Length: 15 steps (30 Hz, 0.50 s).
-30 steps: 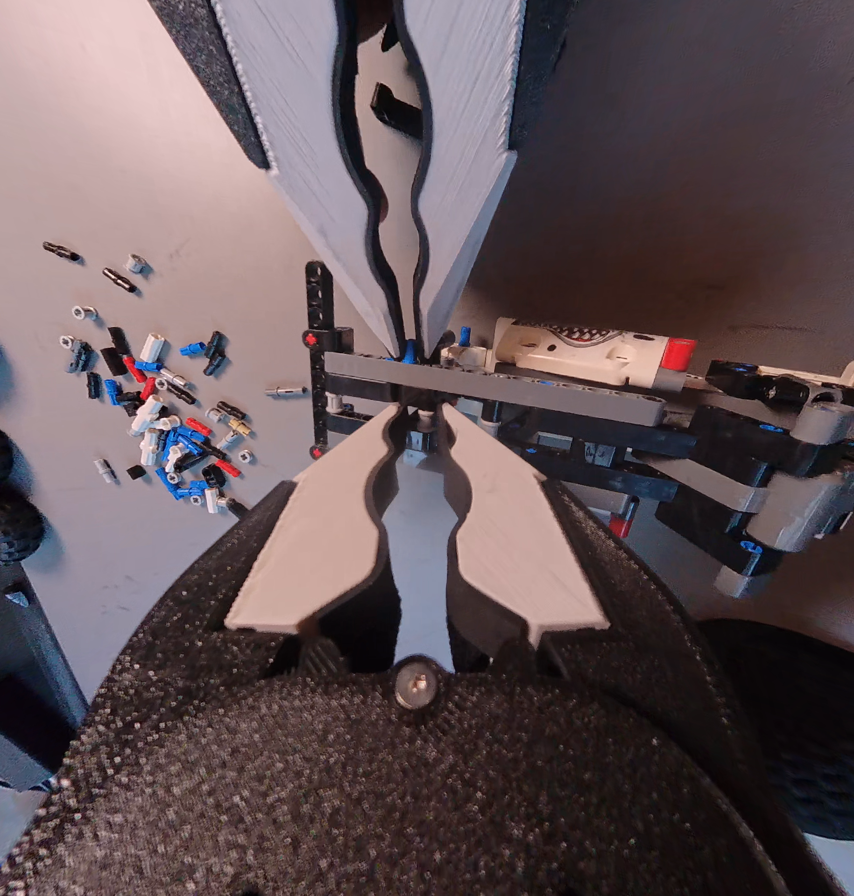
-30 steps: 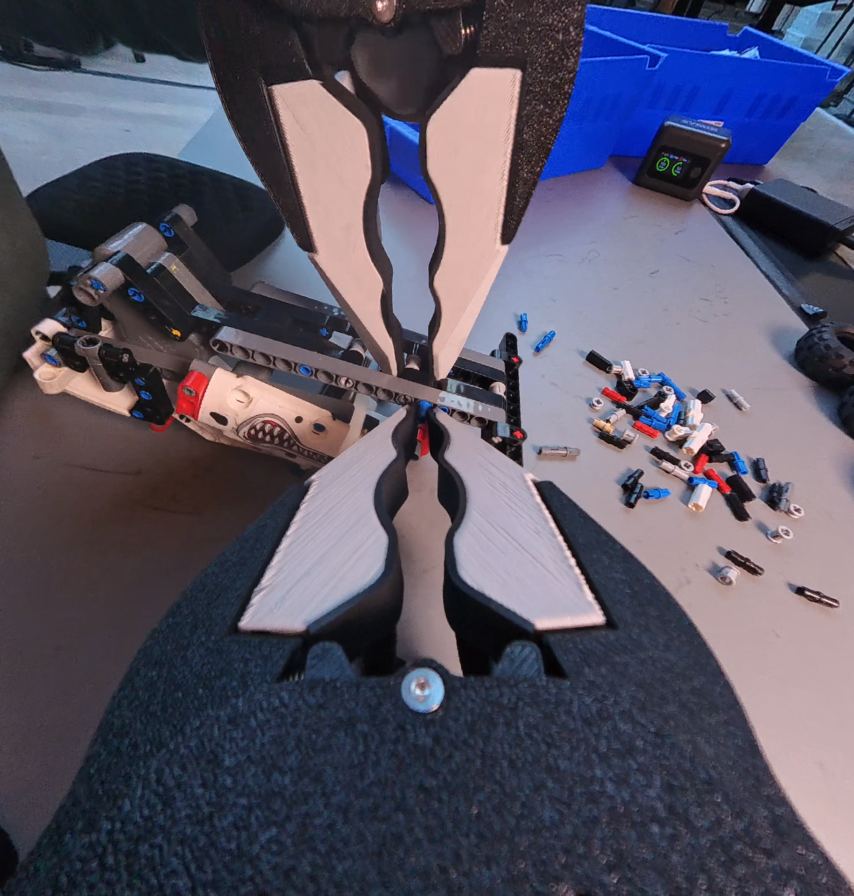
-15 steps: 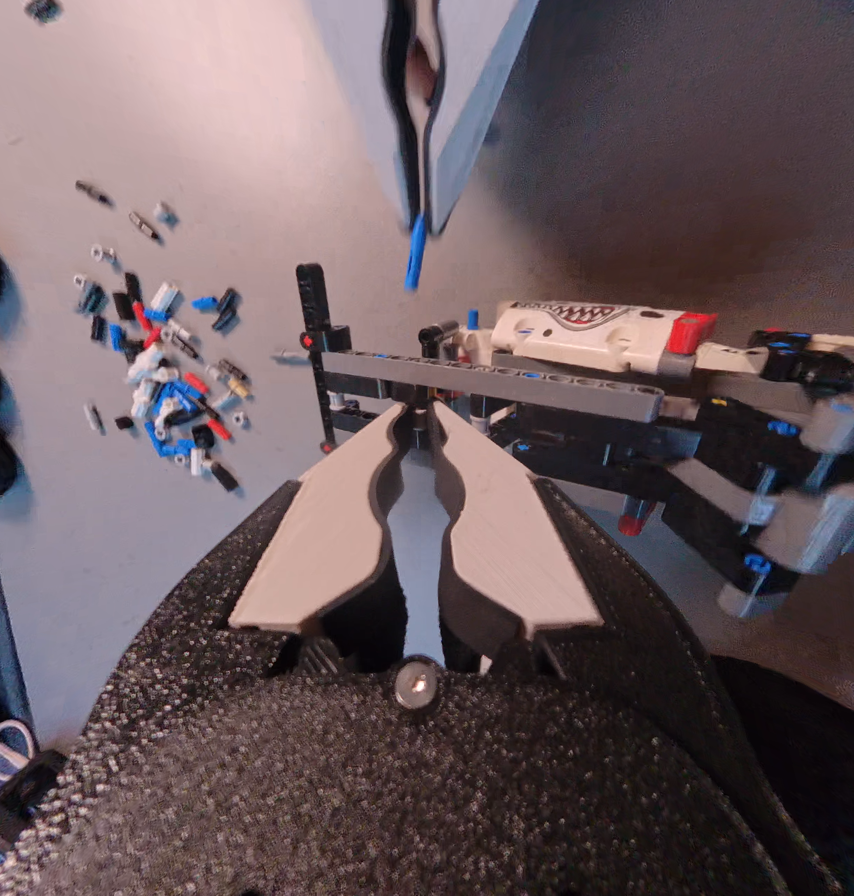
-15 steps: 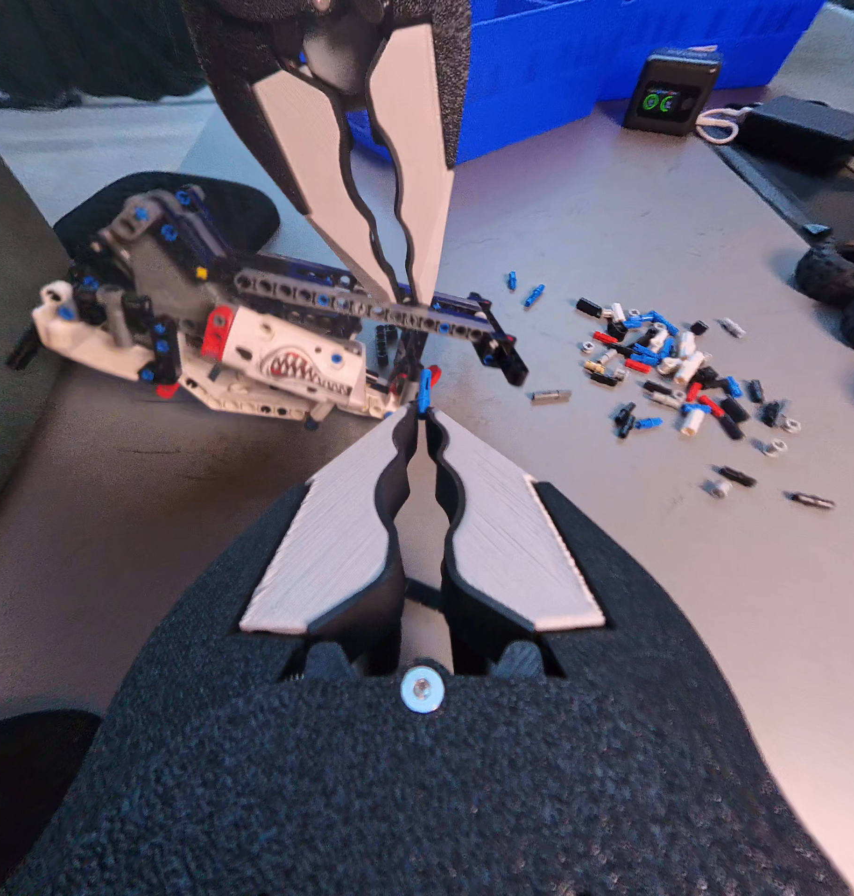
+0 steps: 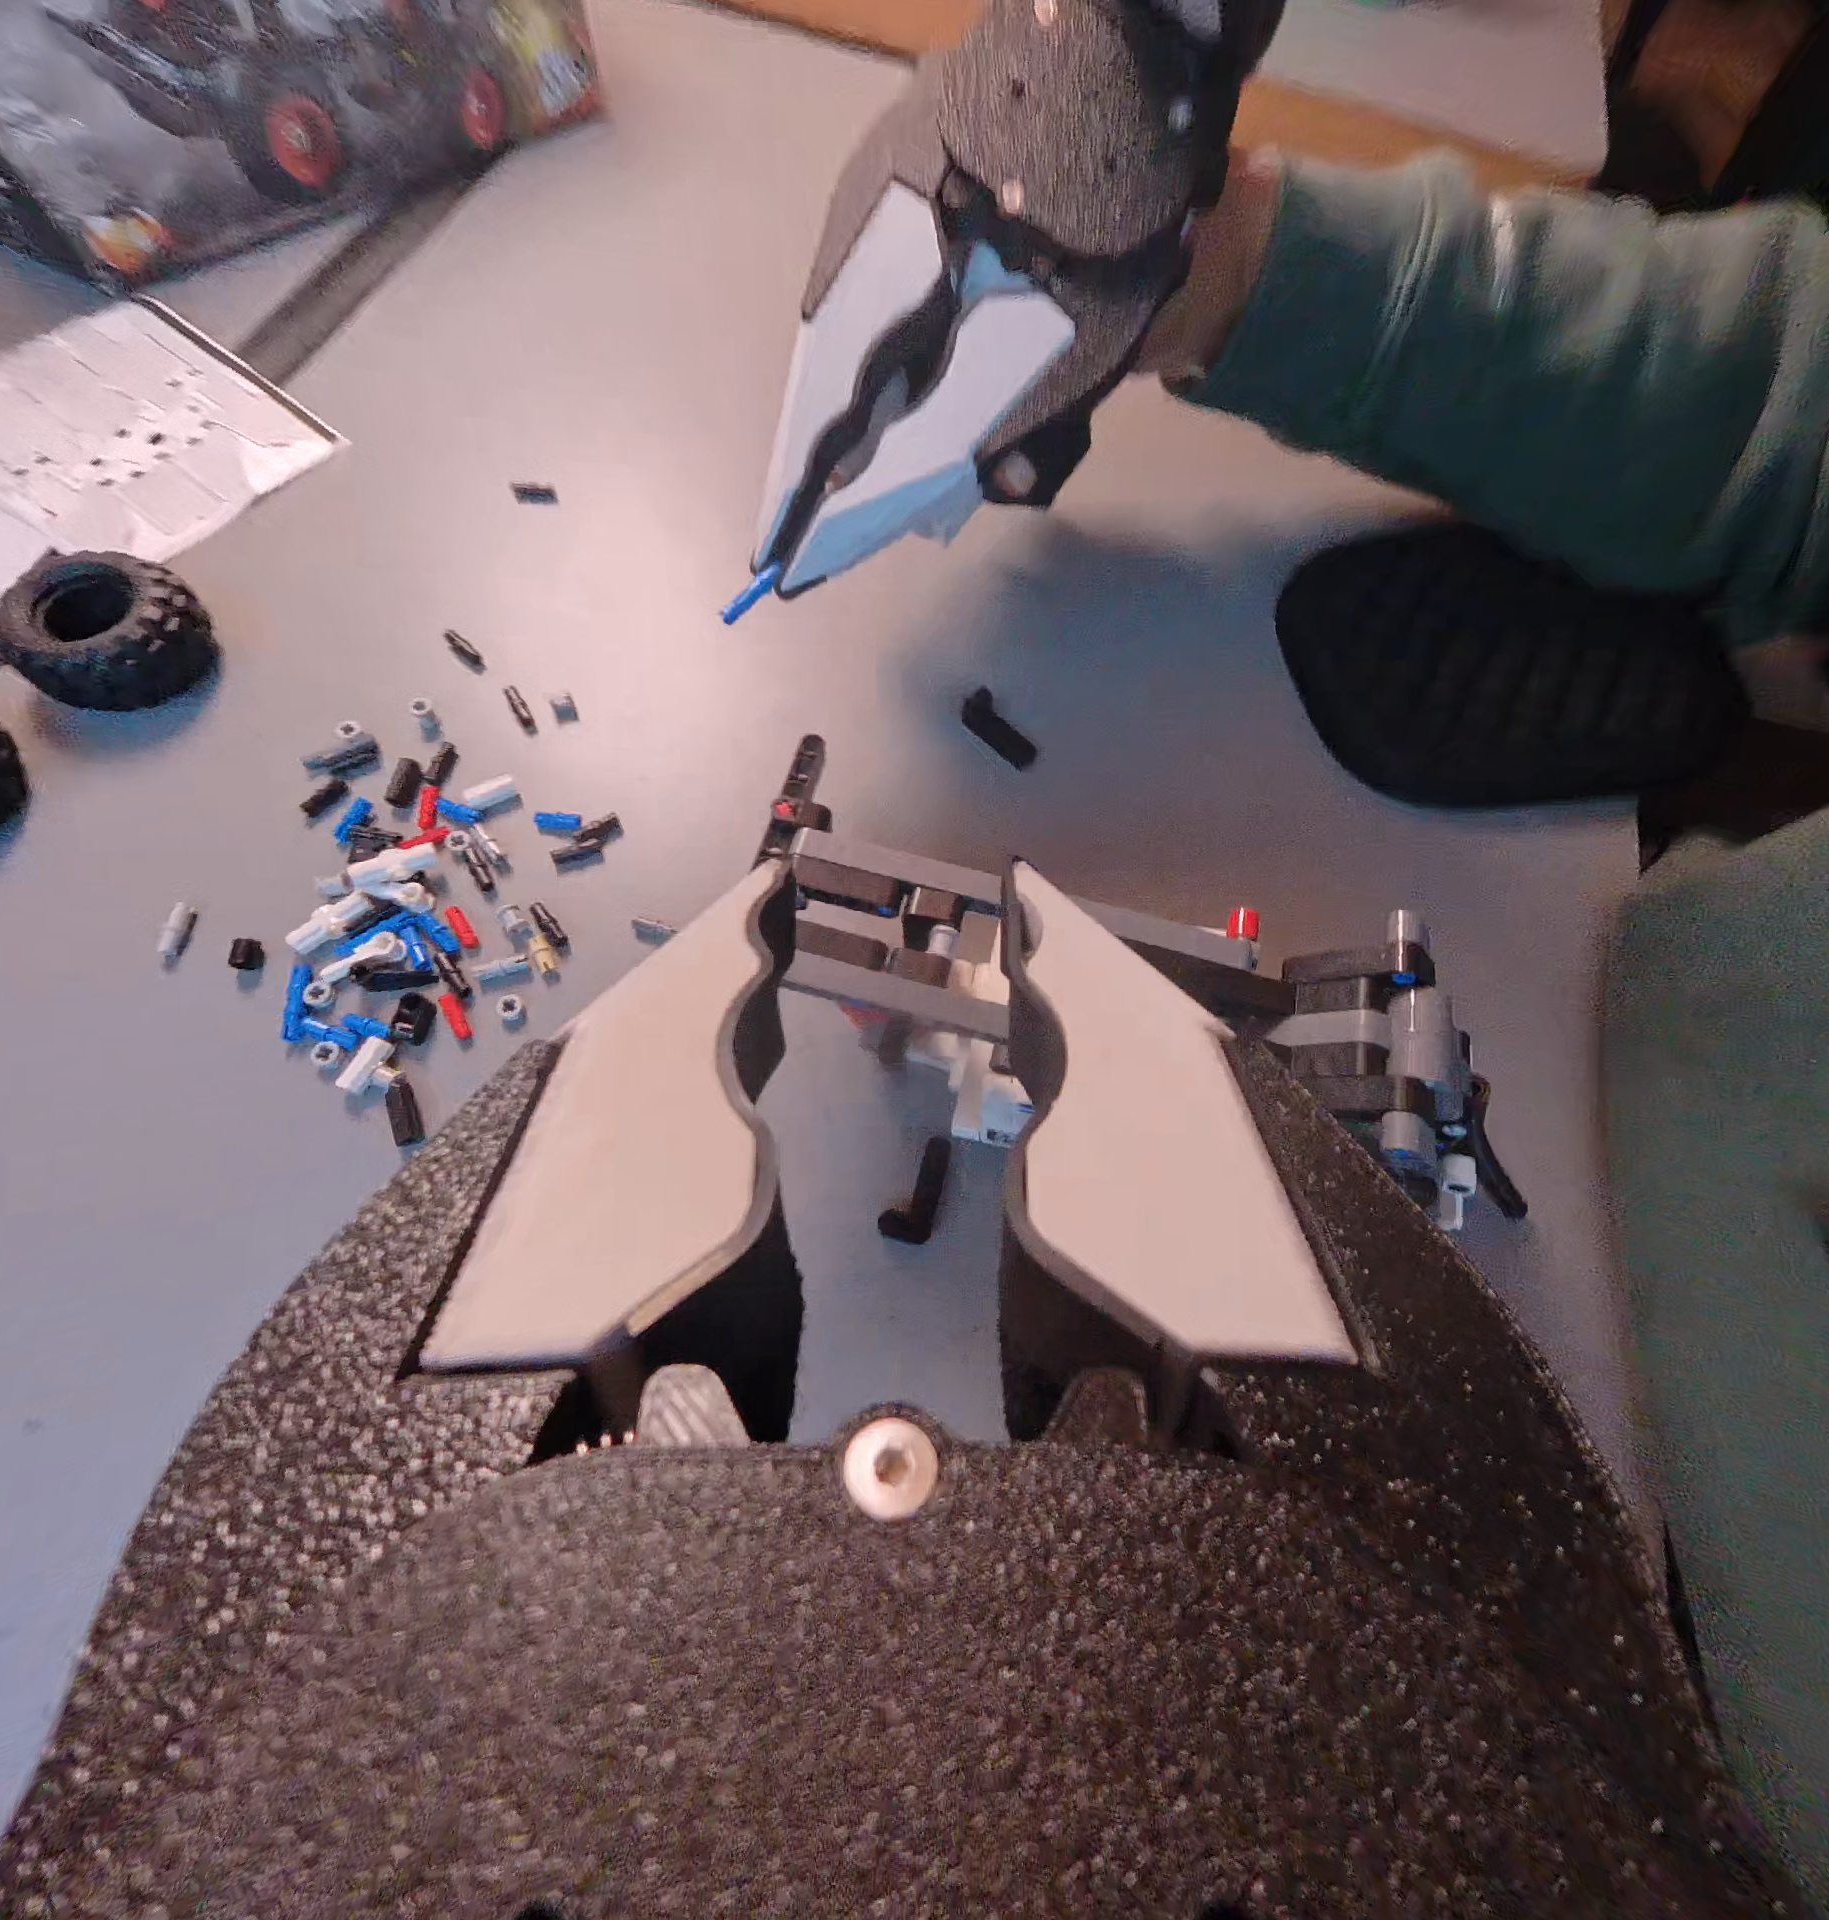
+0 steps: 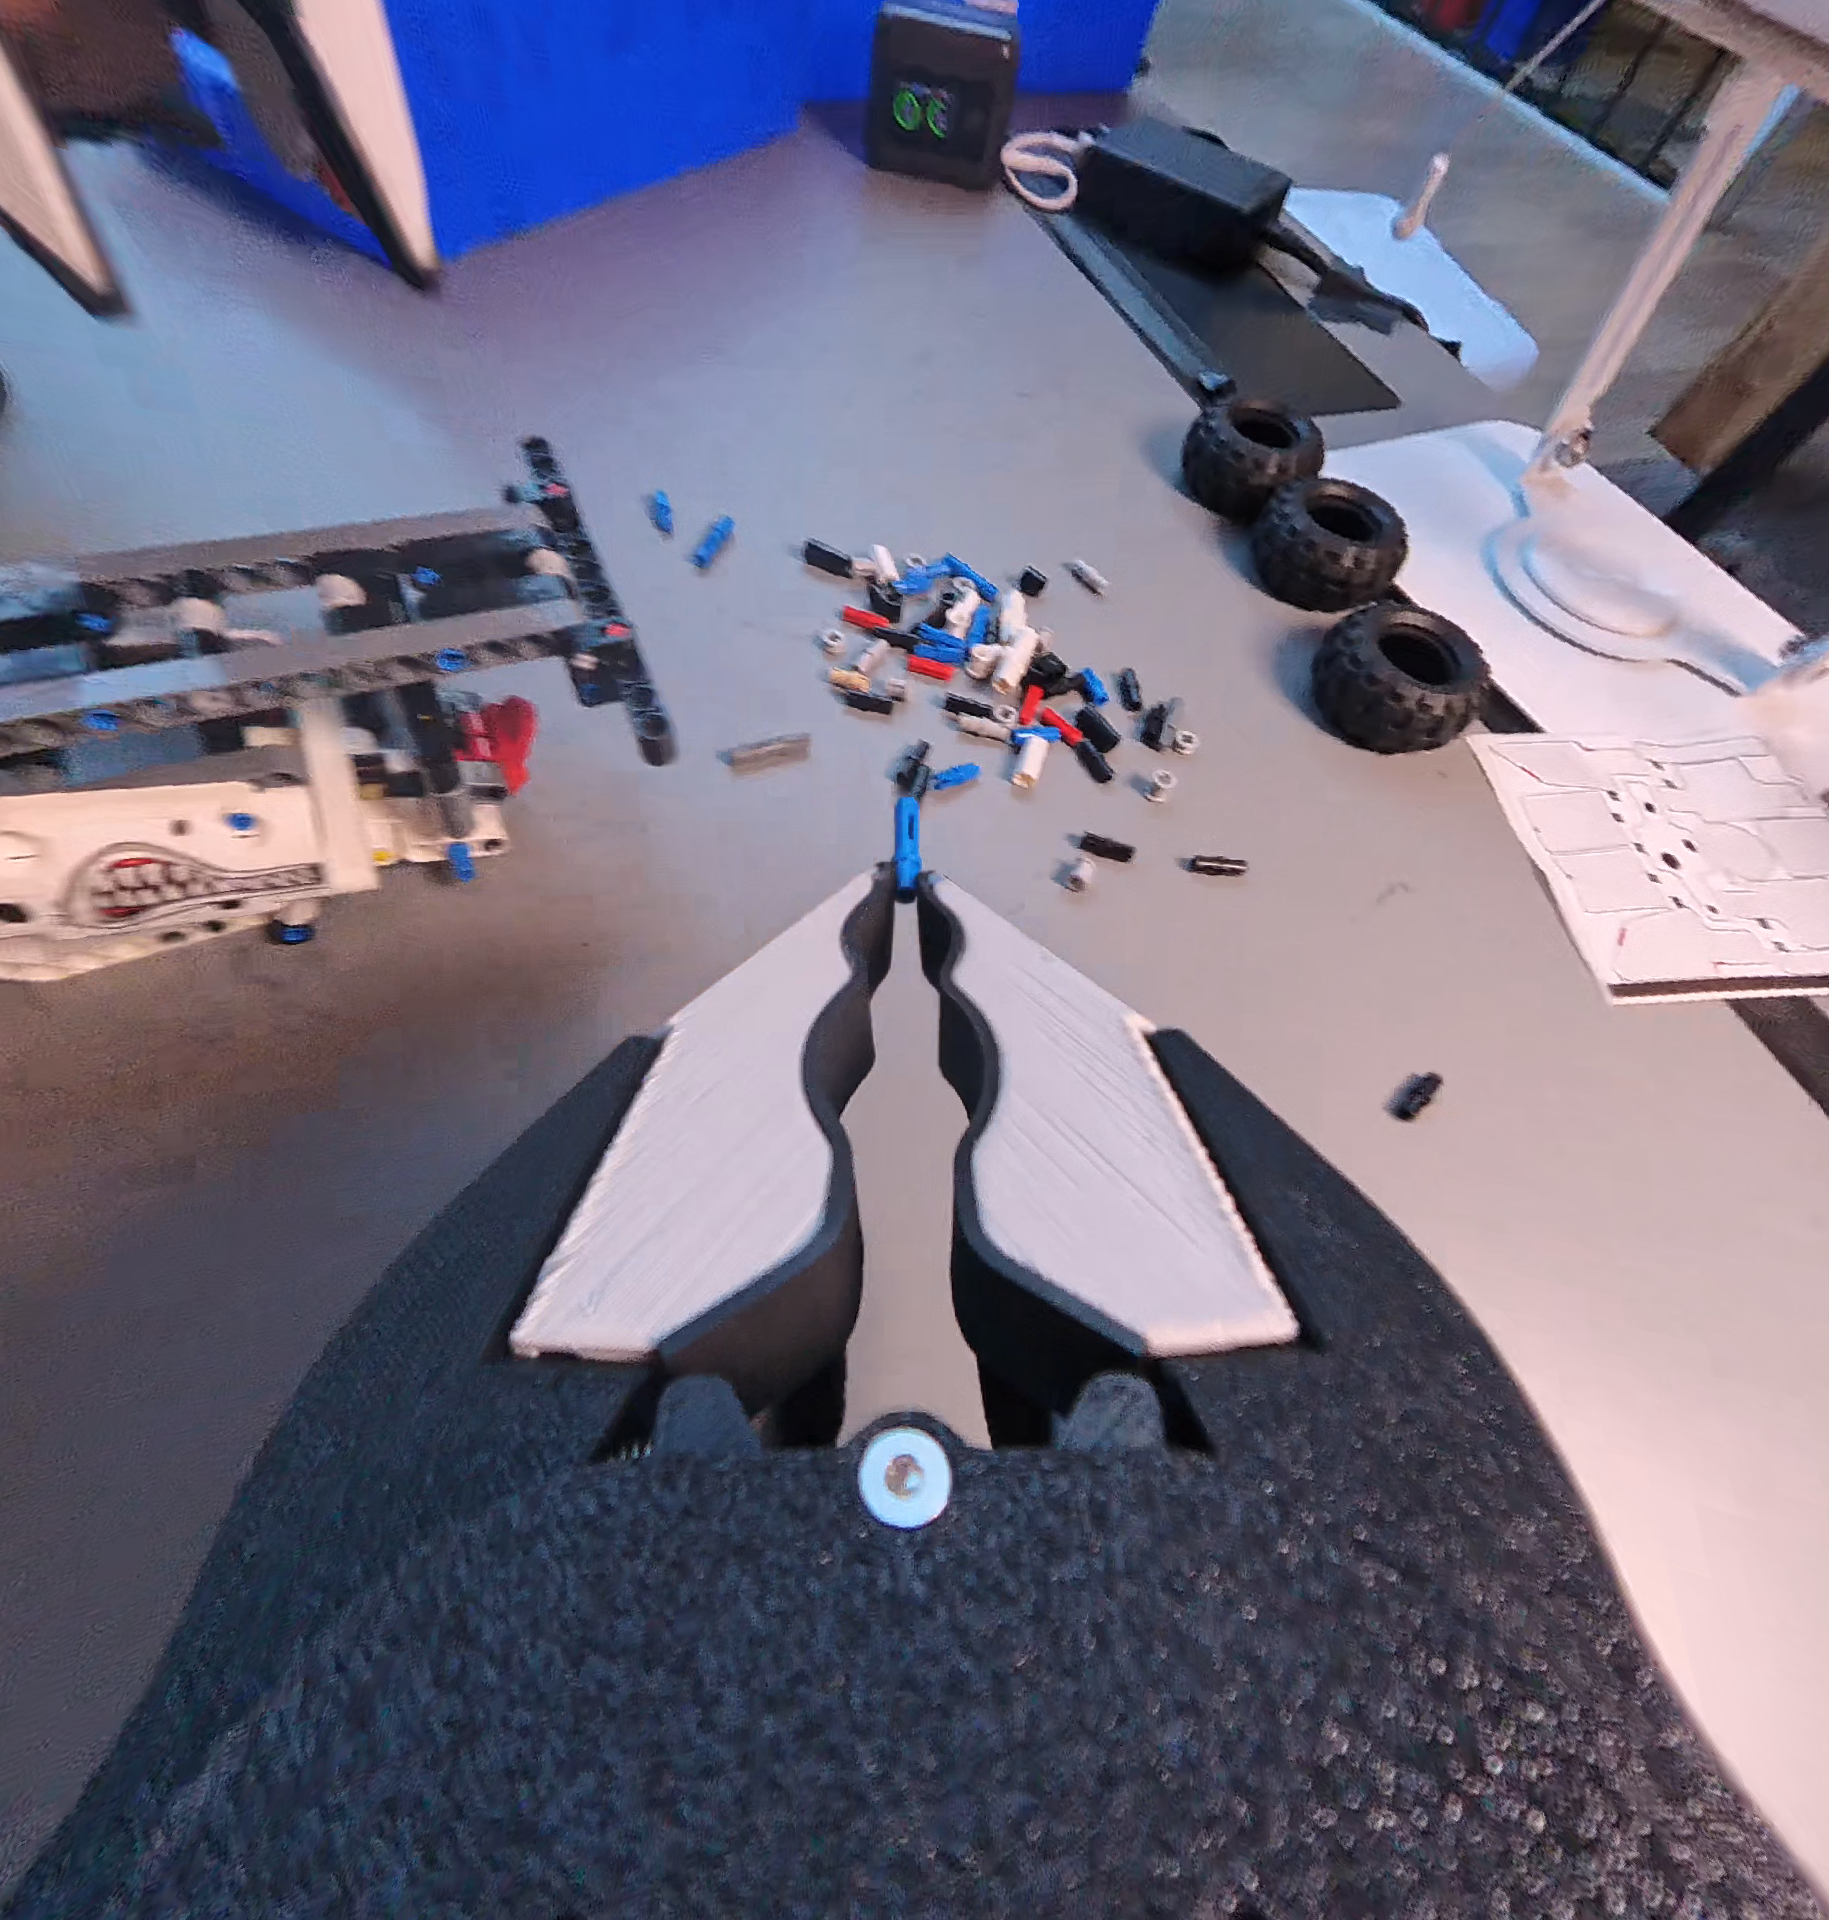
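Observation:
A grey, black and white brick model with a shark-mouth panel lies on the grey table. My left gripper is open and empty just above the model's grey beams, which show between its fingers. My right gripper is shut on a small blue pin and holds it above the table between the model and a pile of small loose pins. It also shows in the left wrist view, with the blue pin sticking out of its tips.
Three black tyres and a printed sheet lie right of the pile. A blue bin, a small black device and a power adapter stand at the back. A green sleeve holds the right gripper. Spacing between my two grippers at the tips: around 15 centimeters.
My right gripper pulled the blue pin out of the model and moved away toward the loose pile. My left gripper let go of the grey beam, opened and lifted; the model now lies on the table.

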Each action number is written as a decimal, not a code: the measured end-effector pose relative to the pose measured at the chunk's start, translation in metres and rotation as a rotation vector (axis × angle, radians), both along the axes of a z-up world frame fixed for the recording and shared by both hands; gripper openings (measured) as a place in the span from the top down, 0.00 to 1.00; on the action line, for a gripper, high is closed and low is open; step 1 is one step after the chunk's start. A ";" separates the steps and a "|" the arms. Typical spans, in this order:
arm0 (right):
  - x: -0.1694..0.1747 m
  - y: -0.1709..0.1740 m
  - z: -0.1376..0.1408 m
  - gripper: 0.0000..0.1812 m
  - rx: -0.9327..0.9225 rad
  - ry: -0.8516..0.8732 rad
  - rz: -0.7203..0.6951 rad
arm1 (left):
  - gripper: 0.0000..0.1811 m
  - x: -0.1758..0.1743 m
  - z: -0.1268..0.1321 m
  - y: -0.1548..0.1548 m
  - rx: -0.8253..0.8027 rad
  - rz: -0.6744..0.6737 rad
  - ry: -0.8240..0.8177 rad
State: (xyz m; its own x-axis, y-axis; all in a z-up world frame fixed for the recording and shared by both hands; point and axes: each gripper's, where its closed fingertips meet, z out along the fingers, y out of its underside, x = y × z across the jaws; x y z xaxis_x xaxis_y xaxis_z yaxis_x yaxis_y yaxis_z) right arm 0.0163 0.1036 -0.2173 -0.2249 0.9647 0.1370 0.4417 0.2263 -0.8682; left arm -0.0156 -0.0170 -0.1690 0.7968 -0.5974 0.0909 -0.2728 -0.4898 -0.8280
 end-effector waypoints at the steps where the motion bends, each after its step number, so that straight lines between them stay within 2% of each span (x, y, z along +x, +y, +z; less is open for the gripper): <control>1: -0.008 0.008 -0.005 0.98 0.038 -0.030 -0.015 | 0.77 -0.009 0.003 0.000 0.040 0.050 -0.057; 3: -0.026 0.015 -0.015 0.98 0.095 -0.083 -0.010 | 0.74 -0.028 0.000 -0.002 0.106 0.135 -0.121; 6: -0.059 0.020 -0.030 0.98 0.110 -0.142 0.013 | 0.72 -0.056 -0.021 -0.006 0.136 0.229 -0.132; 9: -0.083 0.027 -0.046 0.97 0.151 -0.216 -0.003 | 0.73 -0.075 -0.037 -0.009 0.135 0.272 -0.138; 12: -0.094 0.032 -0.045 0.81 0.181 -0.222 -0.045 | 0.74 -0.085 -0.049 -0.008 0.127 0.281 -0.143; 15: -0.090 0.032 -0.024 0.76 0.167 -0.126 -0.086 | 0.75 -0.085 -0.056 -0.010 0.106 0.263 -0.121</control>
